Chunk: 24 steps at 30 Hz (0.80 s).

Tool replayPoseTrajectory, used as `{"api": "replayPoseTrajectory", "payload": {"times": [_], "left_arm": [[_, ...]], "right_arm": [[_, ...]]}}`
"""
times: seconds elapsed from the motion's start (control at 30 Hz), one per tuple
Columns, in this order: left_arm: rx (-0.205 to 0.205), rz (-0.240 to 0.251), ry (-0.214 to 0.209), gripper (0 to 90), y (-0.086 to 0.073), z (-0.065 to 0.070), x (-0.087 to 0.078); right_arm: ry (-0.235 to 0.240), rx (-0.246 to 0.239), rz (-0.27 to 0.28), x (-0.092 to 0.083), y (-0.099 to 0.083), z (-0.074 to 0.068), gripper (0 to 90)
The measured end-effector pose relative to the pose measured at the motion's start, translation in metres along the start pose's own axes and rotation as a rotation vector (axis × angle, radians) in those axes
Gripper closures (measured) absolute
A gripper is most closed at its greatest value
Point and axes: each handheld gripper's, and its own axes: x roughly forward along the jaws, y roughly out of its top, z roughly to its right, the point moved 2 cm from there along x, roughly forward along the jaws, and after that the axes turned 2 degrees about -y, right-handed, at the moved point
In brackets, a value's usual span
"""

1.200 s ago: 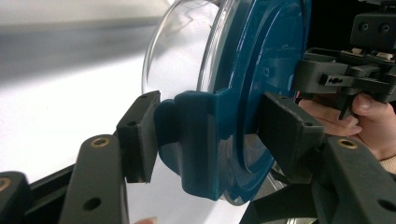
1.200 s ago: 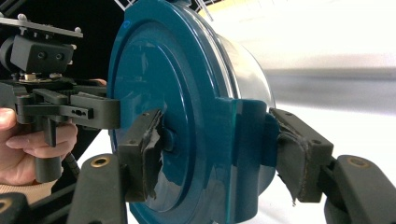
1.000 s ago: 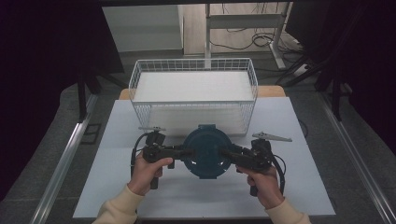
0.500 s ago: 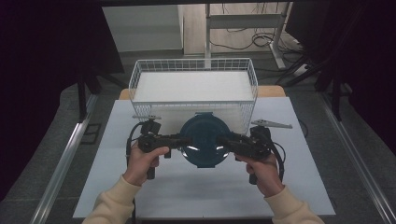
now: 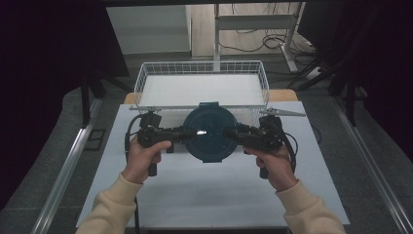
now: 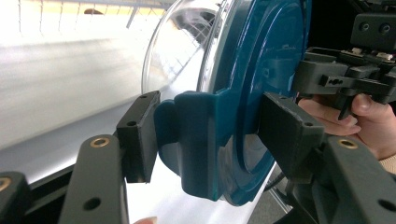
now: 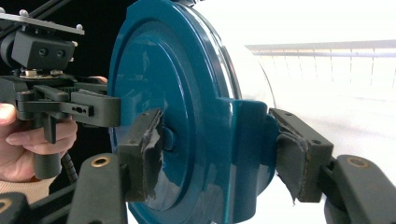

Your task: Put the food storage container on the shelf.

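Note:
A round container (image 5: pixel 210 134) with a teal lid and a clear body hangs in the air between my two grippers, just in front of the wire basket (image 5: pixel 202 64). My left gripper (image 5: pixel 187 132) comes in from the left and is shut on the container's teal side clip (image 6: pixel 196 140). From the right, my right gripper (image 5: pixel 233 132) is shut on the opposite clip (image 7: pixel 247 140). In both gripper views the pads press on the clip and the lid's face (image 7: pixel 159 84). The container stands on edge in those views, with the clear body (image 6: pixel 177 46) toward the basket.
The white wire basket stands at the back of the white table (image 5: pixel 204 195); its white floor is bare. Metal rails run along both sides of the table. Dark floor, desk legs and cables lie beyond the basket.
Both hands have lifted the container off the table and carried it up and toward the basket. The grip on both clips has stayed the same.

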Motion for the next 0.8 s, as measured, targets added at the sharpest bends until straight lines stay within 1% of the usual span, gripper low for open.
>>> {"api": "replayPoseTrajectory", "payload": {"times": [0.2, 0.33, 0.53, 0.8], "left_arm": [[0.006, 0.023, 0.006, 40.1, 0.015, 0.000, -0.008], [0.011, 0.029, 0.011, 40.1, 0.023, -0.001, -0.013], [0.020, 0.038, 0.021, 40.1, 0.033, -0.002, -0.019], [0.027, 0.045, 0.022, 40.2, 0.043, -0.003, -0.022]], "right_arm": [[0.009, -0.015, 0.009, 0.004, 0.018, -0.005, 37.4], [0.014, -0.026, 0.011, 0.008, 0.028, -0.007, 37.5], [0.024, -0.032, 0.009, 0.014, 0.039, -0.009, 37.4], [0.025, -0.041, 0.007, 0.017, 0.052, -0.010, 37.4]]}}
